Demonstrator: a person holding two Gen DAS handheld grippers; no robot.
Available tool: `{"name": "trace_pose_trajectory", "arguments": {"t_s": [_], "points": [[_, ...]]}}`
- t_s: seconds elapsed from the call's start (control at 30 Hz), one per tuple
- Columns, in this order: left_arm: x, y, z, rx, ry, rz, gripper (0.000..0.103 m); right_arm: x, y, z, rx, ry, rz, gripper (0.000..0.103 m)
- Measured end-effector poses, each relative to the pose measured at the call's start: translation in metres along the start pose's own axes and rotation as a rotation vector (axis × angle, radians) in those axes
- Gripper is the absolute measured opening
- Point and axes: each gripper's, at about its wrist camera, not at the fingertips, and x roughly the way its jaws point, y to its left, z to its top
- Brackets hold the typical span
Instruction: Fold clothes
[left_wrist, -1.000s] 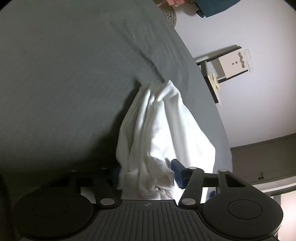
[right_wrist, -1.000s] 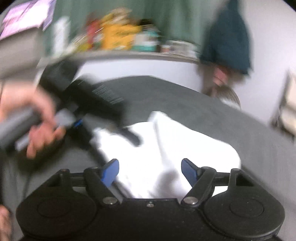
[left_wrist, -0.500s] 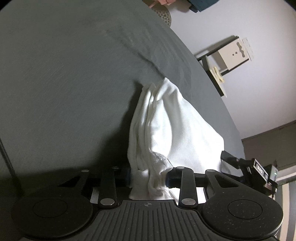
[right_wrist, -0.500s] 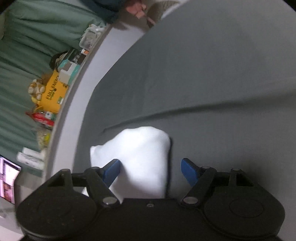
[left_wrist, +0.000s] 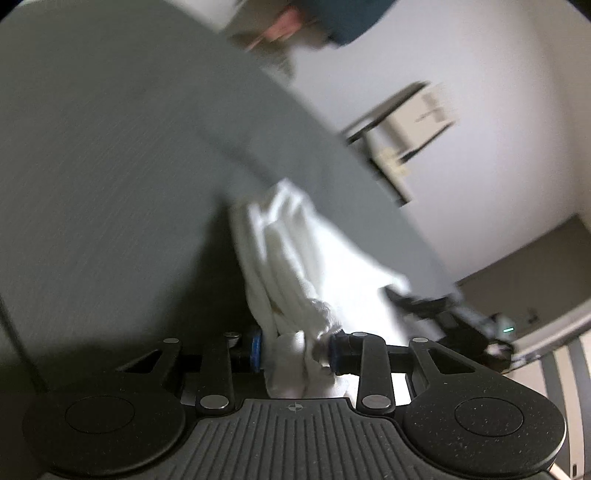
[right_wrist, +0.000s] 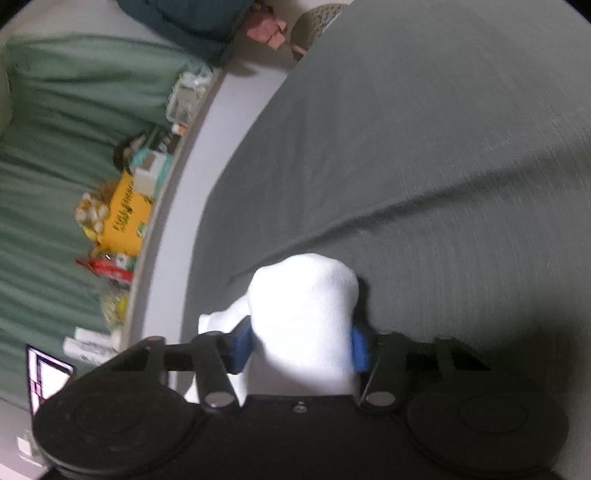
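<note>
A bedroom in a home is shown. A wide surface covered by a dark grey sheet (right_wrist: 424, 155), like a bed, is seen beside a plain white wall (left_wrist: 498, 66), and green pleated curtains (right_wrist: 48, 166) are hung behind a narrow ledge. On this ledge a yellow snack packet (right_wrist: 127, 218) and other small household items are kept.

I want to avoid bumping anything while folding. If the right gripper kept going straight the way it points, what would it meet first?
The right gripper already has the white cloth between its jaws. Past that, the line seems to run into the grey bed sheet, though depth is hard to judge in this blurred view.
</note>
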Motion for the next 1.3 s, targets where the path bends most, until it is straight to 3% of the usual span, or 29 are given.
{"name": "trace_pose_trajectory", "arguments": {"t_s": [0.17,0.3,0.43,0.53,0.63,0.83,1.0,1.07,1.2,1.3], "points": [[-0.007,-0.026,0.009,0.107,-0.069,-0.080,0.030,-0.016,-0.005,-0.001,0.049,-0.063,0.063,0.036],[-0.001,-0.068,0.019,0.223,-0.090,-0.192,0.031,-0.064,-0.010,0.017,0.055,-0.134,0.092,0.036],[0.055,-0.138,0.018,0.264,-0.075,-0.297,0.031,-0.145,-0.018,0.058,0.013,-0.230,0.038,0.036],[0.097,-0.190,0.017,0.295,-0.064,-0.376,0.030,-0.208,-0.034,0.087,-0.007,-0.308,-0.054,0.036],[0.152,-0.235,0.004,0.282,-0.042,-0.394,0.030,-0.257,-0.052,0.119,-0.003,-0.364,-0.155,0.036],[0.241,-0.300,-0.030,0.267,-0.014,-0.370,0.030,-0.293,-0.102,0.176,0.026,-0.425,-0.295,0.036],[0.280,-0.315,-0.042,0.233,-0.015,-0.331,0.030,-0.284,-0.144,0.201,0.067,-0.435,-0.296,0.036],[0.286,-0.312,-0.045,0.253,-0.007,-0.296,0.030,-0.276,-0.161,0.201,0.077,-0.413,-0.310,0.037],[0.285,-0.280,-0.058,0.159,0.012,-0.227,0.030,-0.280,-0.193,0.192,0.093,-0.423,-0.287,0.039],[0.287,-0.263,-0.065,0.141,0.006,-0.227,0.029,-0.280,-0.195,0.186,0.051,-0.423,-0.324,0.048]]}}
